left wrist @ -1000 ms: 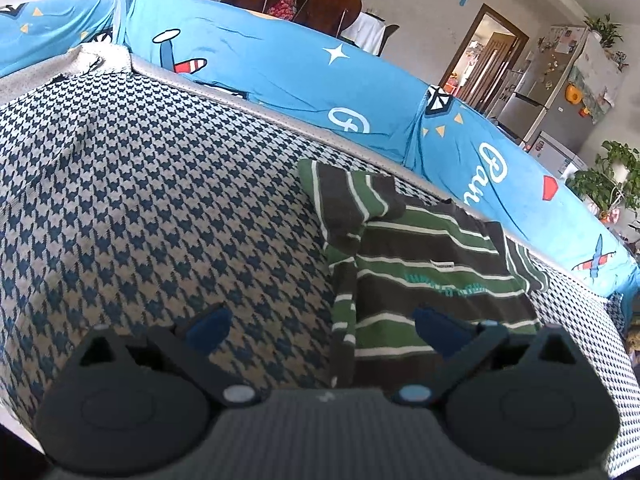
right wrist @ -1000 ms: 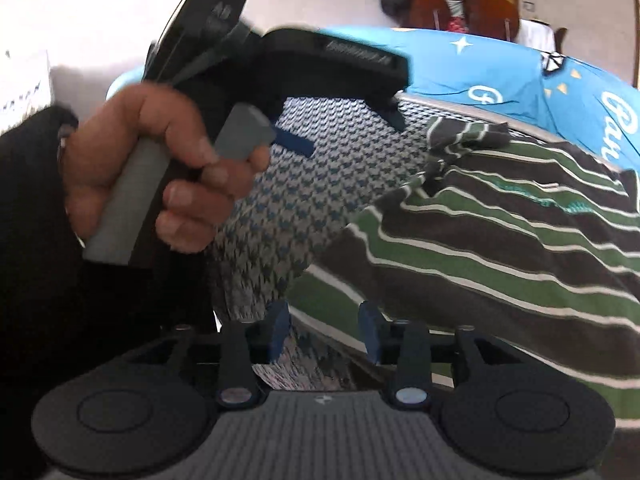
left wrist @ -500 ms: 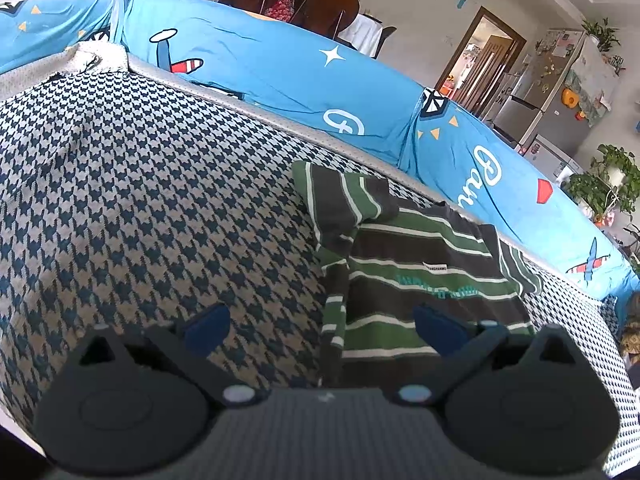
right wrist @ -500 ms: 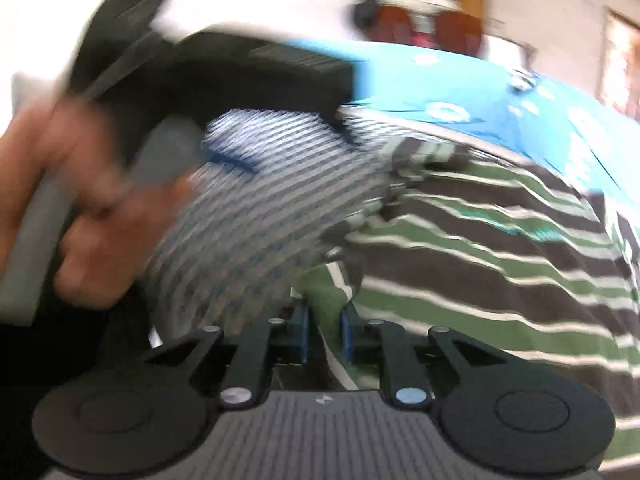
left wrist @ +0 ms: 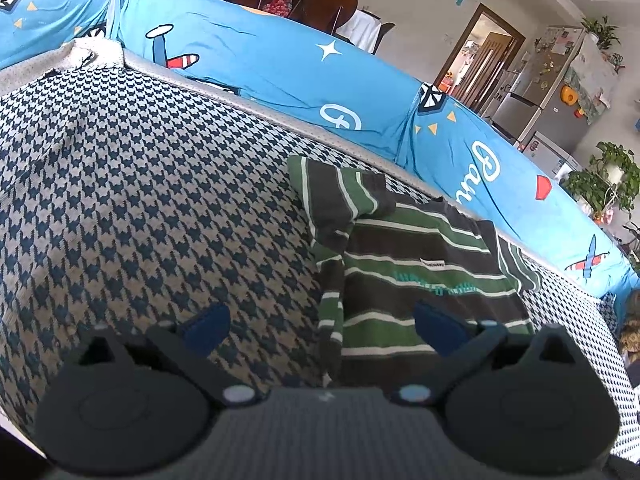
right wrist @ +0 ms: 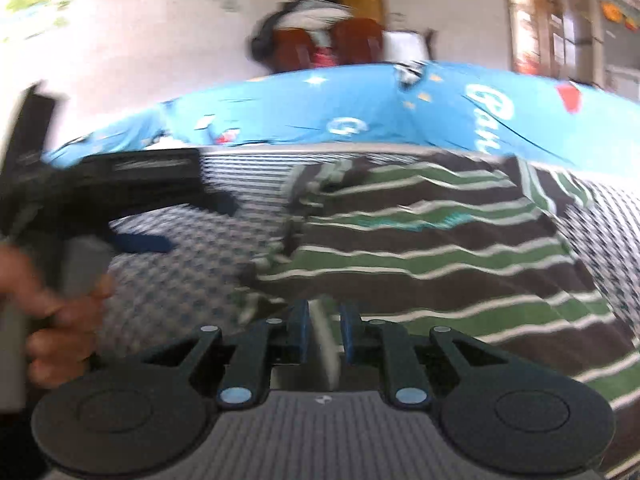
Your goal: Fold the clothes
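While the right gripper (right wrist: pixel 324 332) has just been closing and now pinches the near left edge of the striped shirt (left wrist: pixel 420 276), the spread, empty left gripper (left wrist: pixel 320 326) hovers beside that same edge. Green, brown and white, the shirt lies partly folded on the houndstooth cover (left wrist: pixel 140 200), running away toward the blue backrest (left wrist: pixel 260 52).

A home living room: sofa (left wrist: pixel 140 184), fridge (left wrist: pixel 560 92), houseplants (left wrist: pixel 608 176), wooden chairs (left wrist: pixel 324 0)

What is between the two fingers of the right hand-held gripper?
In the right wrist view, a fold of the striped shirt sits pinched between the fingers of the right hand-held gripper.
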